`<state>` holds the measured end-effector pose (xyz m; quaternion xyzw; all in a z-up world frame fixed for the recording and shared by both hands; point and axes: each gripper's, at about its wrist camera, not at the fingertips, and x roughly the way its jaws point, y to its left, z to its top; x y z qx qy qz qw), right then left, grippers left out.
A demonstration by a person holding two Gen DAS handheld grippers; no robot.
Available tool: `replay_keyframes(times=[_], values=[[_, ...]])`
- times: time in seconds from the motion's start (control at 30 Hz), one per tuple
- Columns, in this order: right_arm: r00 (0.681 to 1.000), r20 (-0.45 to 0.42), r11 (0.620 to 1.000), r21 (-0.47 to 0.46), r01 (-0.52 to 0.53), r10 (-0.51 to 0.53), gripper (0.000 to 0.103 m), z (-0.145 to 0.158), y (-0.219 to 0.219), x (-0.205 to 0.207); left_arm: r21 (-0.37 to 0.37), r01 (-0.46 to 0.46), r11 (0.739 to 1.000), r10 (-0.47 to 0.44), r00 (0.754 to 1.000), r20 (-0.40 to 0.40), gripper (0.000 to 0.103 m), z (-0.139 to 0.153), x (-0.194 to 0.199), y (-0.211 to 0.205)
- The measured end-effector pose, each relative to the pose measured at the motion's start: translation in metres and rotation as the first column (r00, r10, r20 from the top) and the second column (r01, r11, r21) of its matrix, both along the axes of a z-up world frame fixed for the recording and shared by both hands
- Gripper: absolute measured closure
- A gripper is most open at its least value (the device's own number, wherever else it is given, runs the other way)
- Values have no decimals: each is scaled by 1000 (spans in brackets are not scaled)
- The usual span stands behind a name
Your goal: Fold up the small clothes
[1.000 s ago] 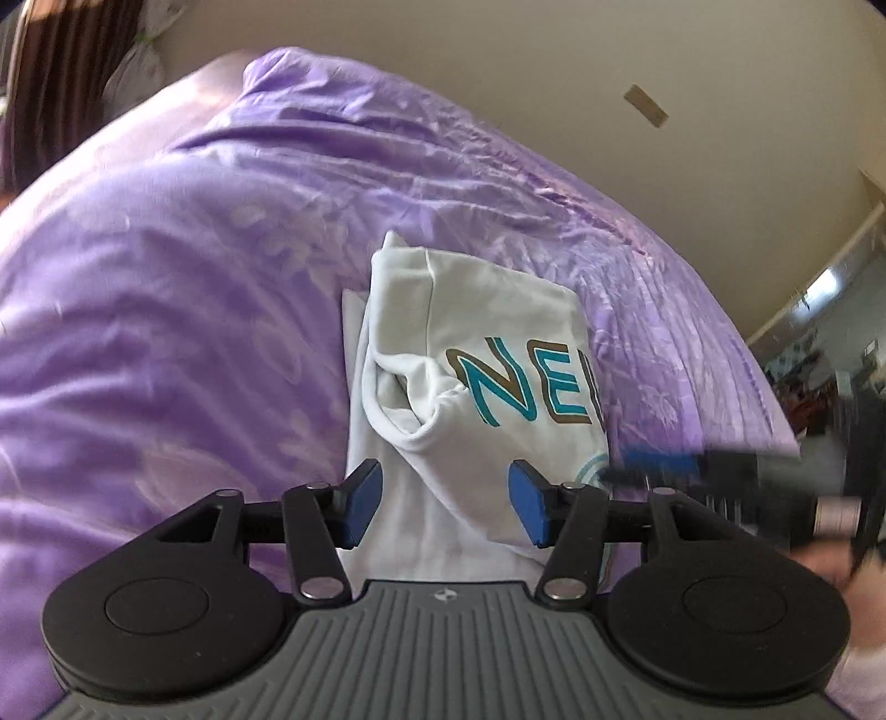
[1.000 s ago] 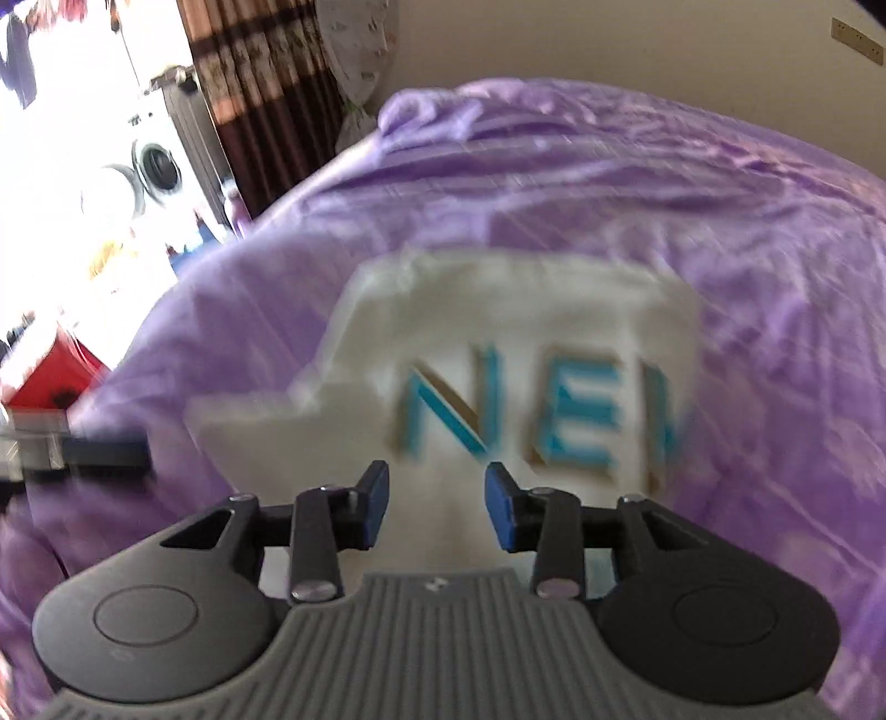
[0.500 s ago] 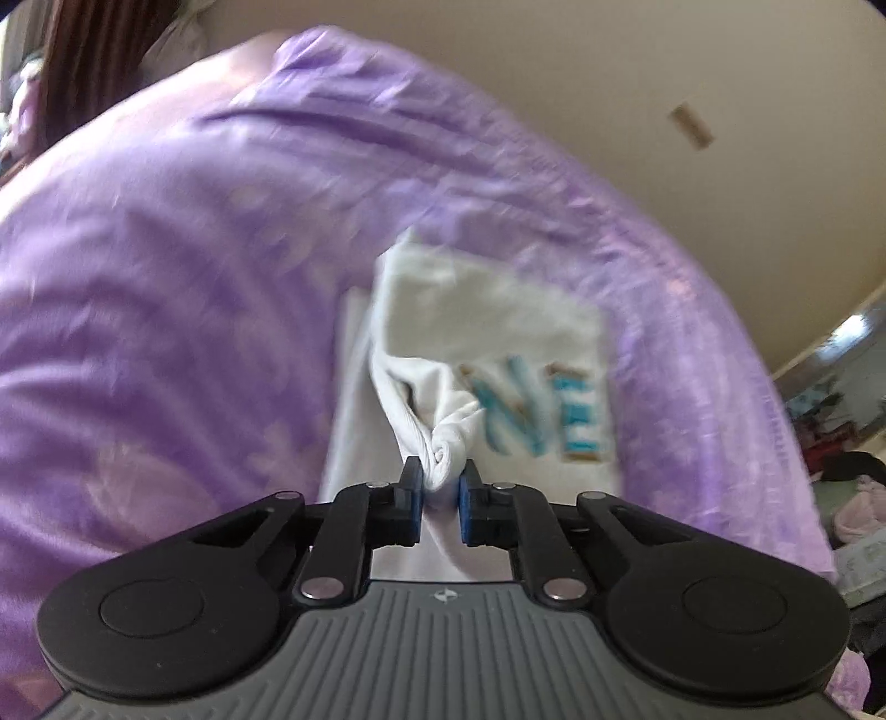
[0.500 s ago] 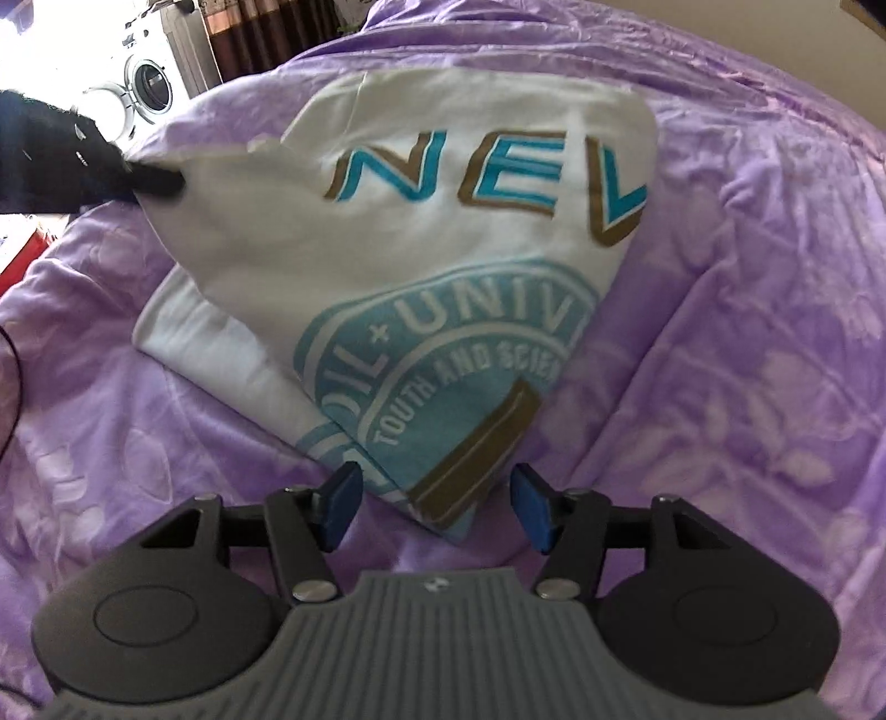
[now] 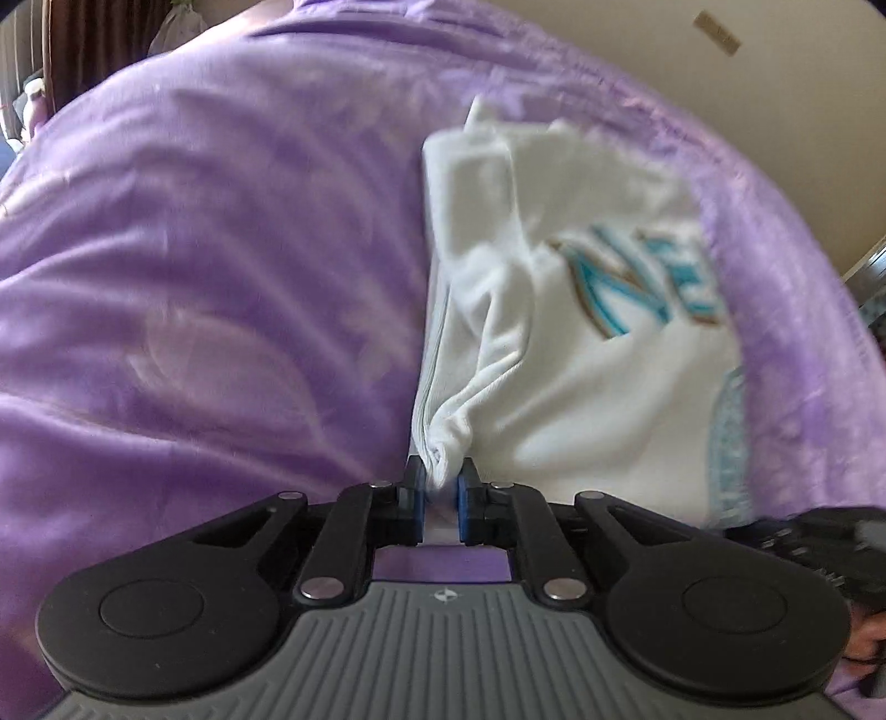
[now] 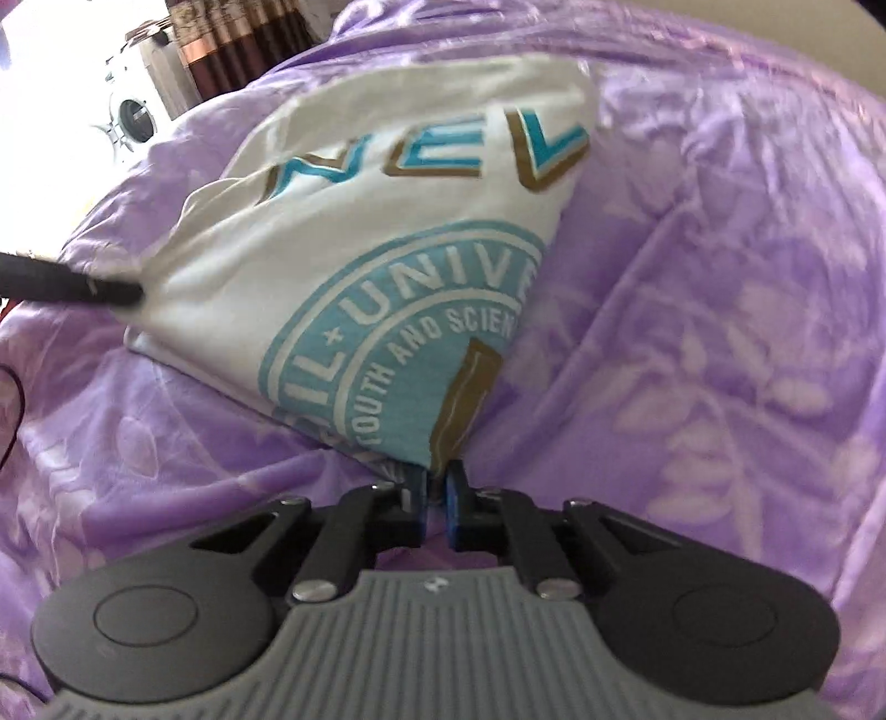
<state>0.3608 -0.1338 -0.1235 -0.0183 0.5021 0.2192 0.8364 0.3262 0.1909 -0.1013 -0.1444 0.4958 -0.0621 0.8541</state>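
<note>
Purple floral bedspread (image 6: 720,332) covers the bed and fills both views, with a pale wall beyond it and a curtain (image 6: 232,50) and washing machine (image 6: 133,116) at about eleven o'clock in the right view.

The white T-shirt (image 6: 354,243), printed with teal lettering and a round seal, lies part-folded on the bed. My left tool (image 5: 441,487) is nearly closed, with a bunched knot of the shirt's side edge pinched between its pads; from the right view it shows as a dark bar at nine o'clock, tugging the cloth taut. My right tool (image 6: 437,487) has just snapped closed on the shirt's lower corner, right where the brown stripe of the print ends.

I judge that I hold these two points so the near edge stays stretched and can be carried over as one clean fold.

Nothing else lies on the bedspread around the shirt. A thin dark cable (image 6: 14,410) curls at the right view's nine o'clock edge, well away from the cloth.
</note>
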Motion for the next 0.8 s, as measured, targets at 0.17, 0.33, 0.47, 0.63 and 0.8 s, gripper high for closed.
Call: replay_keyframes(times=[0.17,0.33,0.47,0.63,0.8], values=[[998,-60,1000,-8,3,-4,103,-10,-1,8,83,55,995,-50,997,-56,85,-3,4,-12],[997,-74,999,-41,-26,23,103,-4,-1,6,107,119,987,-103,984,-146,74,11,-3,-7],[999,-32,992,-118,-47,43,101,7,-8,-2,186,183,965,-164,980,-109,69,43,-14,-9],[997,69,991,-132,-25,34,87,36,-21,7,196,193,961,-203,979,33,61,99,-1,-10],[988,156,997,-75,10,2,87,62,-19,48,227,149,962,-197,959,204,53,126,41,-19]])
